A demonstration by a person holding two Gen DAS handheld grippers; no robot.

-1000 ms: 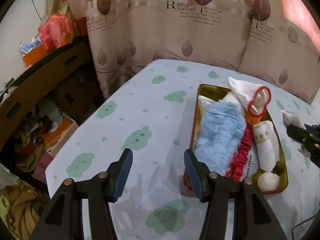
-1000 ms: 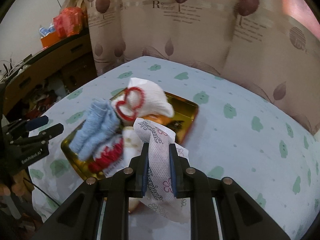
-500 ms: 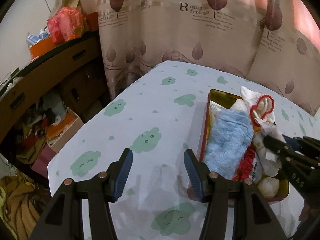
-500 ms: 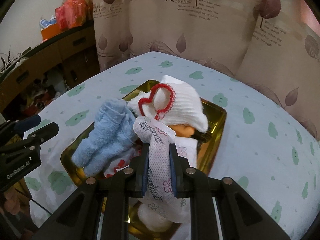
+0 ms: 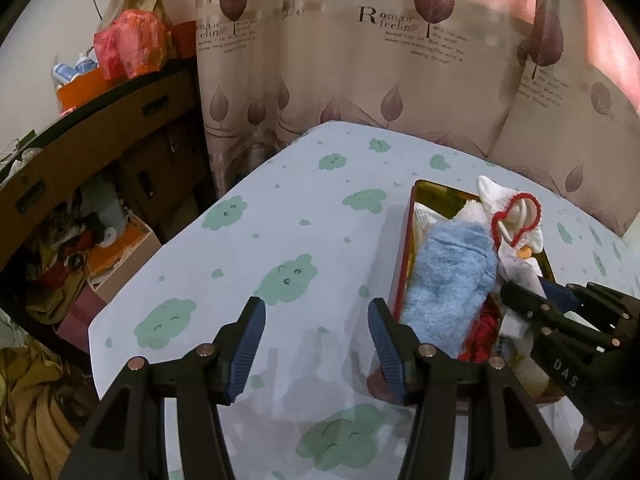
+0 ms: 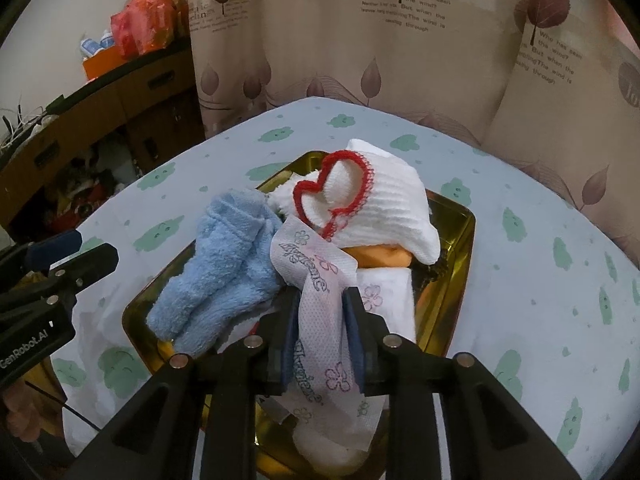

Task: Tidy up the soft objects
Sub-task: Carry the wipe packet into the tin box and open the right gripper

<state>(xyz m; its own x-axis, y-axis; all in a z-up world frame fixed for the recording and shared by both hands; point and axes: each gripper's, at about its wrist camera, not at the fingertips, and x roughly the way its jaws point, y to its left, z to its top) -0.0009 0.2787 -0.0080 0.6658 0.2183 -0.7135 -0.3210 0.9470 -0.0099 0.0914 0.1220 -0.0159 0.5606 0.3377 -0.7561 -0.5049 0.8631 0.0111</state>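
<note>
Left wrist view: a leaf-print curtain [image 5: 400, 60] backs the cloud-patterned desk [image 5: 280, 240]; the left tongs [image 5: 316, 340] hang released over bare cloth beside the gold tin [image 5: 404, 248]. Right wrist view: the right tongs [image 6: 320, 320] are clenched on a tissue pack [image 6: 316, 280] above the tin, touching the blue socks [image 6: 224, 264]; it looks light, soft and crushable, best gripped mid-body.

The left hand-held gripper [image 5: 316, 338] hangs with its two blue-padded black fingers [image 5: 250, 342] spread wide apart, nothing between them. The right hand-held gripper [image 6: 320, 330] has its fingers drawn close, clamped on a white printed tissue packet [image 6: 316, 280] that sticks out ahead of the fingertips. From the left wrist view, the right one reaches in from the right side.
</note>
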